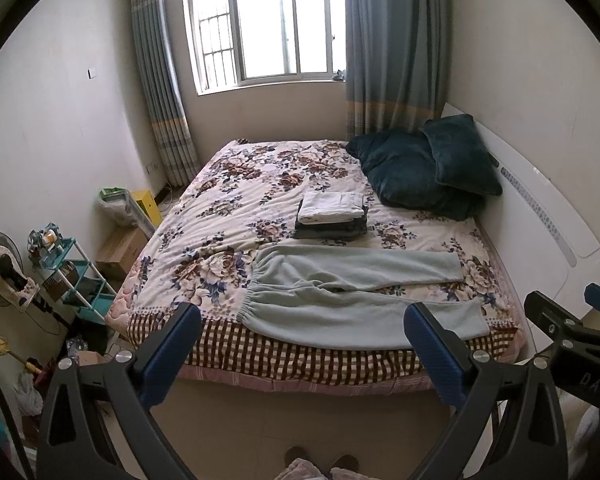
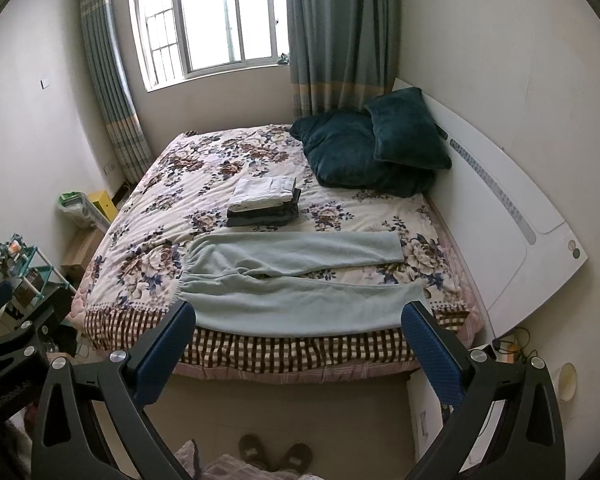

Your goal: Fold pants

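Item: pale green fleece pants [image 1: 352, 300], laid flat and unfolded along the near edge of the bed [image 1: 236, 356], elastic waistband toward the bed's left side, both legs running toward the headboard [image 1: 556, 216] on the right; the nearer leg lies right at the edge and its lower hem slightly overhangs the checked border. Left gripper [image 1: 302, 334]: jaws spread wide, empty, held off the bed above the floor, short of the fabric. Right gripper [image 2: 300, 330]: likewise wide open and empty, also short of the near edge. Adjacent: a stack of folded clothes [image 1: 332, 216] just beyond the far leg, near the bed's middle; two dark teal pillows [image 1: 424, 168] at the far right corner by the headboard. Risks, as judged: the fleece is thick and soft, so a pinch may catch only the top layer and leave the under layer behind; a pull toward the near edge may drag the overhanging leg off the bed; the quilt beneath may be gripped along with the cloth; the legs are splayed with a crease at the crotch, so a fold made without aligning them likely comes out crooked; a wide sweep over the far leg may knock the folded stack.
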`<state>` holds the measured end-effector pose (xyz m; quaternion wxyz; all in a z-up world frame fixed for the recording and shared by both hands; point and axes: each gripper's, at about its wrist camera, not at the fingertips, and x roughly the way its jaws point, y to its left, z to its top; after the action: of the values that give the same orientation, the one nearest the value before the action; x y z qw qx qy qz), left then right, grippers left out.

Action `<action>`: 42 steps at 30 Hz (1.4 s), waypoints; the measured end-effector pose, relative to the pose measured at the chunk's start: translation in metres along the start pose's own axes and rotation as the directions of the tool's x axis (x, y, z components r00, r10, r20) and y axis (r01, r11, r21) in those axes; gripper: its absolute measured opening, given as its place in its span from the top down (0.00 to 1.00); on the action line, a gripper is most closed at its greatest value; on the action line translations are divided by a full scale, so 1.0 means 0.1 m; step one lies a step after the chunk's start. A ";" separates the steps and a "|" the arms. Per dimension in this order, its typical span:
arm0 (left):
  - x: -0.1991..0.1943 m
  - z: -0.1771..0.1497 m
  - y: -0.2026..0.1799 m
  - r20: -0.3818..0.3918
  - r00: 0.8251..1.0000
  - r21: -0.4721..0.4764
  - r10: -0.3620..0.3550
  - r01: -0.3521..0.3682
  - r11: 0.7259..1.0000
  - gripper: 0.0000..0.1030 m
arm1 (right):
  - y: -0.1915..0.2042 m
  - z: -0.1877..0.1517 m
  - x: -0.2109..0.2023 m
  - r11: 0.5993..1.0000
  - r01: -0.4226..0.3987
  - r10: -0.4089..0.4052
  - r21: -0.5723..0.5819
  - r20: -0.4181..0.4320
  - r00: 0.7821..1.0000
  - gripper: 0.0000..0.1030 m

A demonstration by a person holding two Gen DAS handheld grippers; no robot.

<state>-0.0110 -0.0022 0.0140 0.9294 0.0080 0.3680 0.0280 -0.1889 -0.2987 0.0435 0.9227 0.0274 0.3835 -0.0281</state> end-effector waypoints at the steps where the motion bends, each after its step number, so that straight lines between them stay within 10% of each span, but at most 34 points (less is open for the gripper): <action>1: 0.00 0.00 0.01 0.000 1.000 -0.001 -0.001 0.001 1.000 0.00 | 0.00 0.00 0.00 1.000 -0.001 0.001 0.001 0.000 1.000 0.00; 21: 0.44 0.04 -0.04 0.030 0.997 -0.019 0.073 -0.073 0.997 0.00 | -0.25 -0.04 0.57 0.997 0.060 -0.061 0.049 0.030 0.998 0.00; 42: 3.20 0.88 -0.38 -0.232 0.973 0.055 -0.021 0.035 0.998 0.00 | -0.26 1.03 3.73 0.964 0.251 -0.234 0.084 -0.171 0.957 0.00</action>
<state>0.2839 -0.0208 -0.1418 0.8800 0.0269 0.4742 0.0047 0.1448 -0.3440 -0.1490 0.8759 0.0307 0.4546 -0.1590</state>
